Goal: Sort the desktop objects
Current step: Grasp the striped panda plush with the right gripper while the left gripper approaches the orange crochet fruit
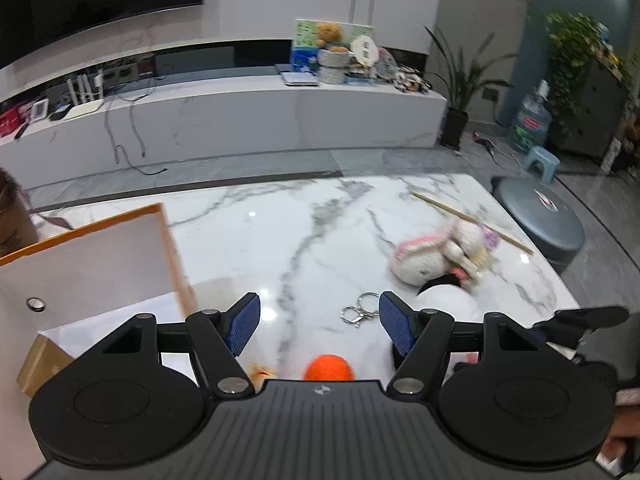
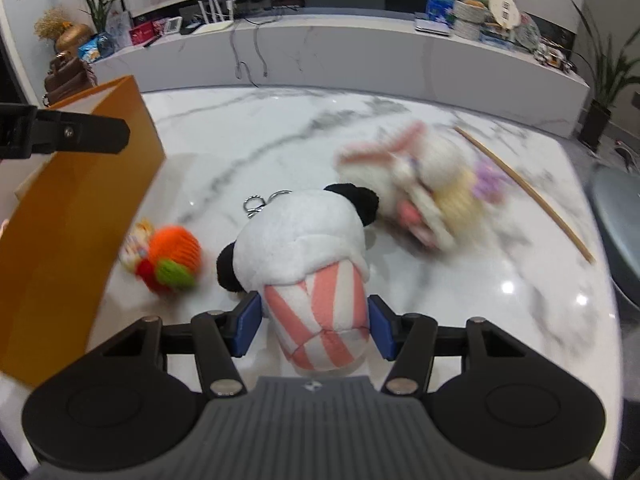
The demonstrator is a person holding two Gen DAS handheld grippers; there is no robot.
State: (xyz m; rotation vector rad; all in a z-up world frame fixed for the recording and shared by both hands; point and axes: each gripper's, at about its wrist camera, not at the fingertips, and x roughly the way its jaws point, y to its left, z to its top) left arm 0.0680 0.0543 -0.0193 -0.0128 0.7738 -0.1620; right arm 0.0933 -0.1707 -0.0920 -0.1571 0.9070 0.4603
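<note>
My right gripper (image 2: 315, 326) is shut on a panda plush (image 2: 304, 236) by its pink-striped body, its key rings (image 2: 258, 202) lying on the marble table (image 2: 280, 128). An orange knitted toy (image 2: 170, 256) lies to its left, beside an orange box (image 2: 76, 208). A pink and white knitted plush (image 2: 420, 188) lies blurred to the right. My left gripper (image 1: 318, 324) is open and empty above the table, with the orange toy (image 1: 329, 367) below it, the key rings (image 1: 360, 309) and the panda (image 1: 444, 300) by its right finger, and the box (image 1: 84, 264) to its left.
A thin wooden stick (image 2: 528, 192) lies near the table's right edge; it also shows in the left wrist view (image 1: 472, 218). A round grey stool (image 1: 540, 220) stands beyond the table's right side. A cardboard piece (image 1: 40, 364) lies by the box.
</note>
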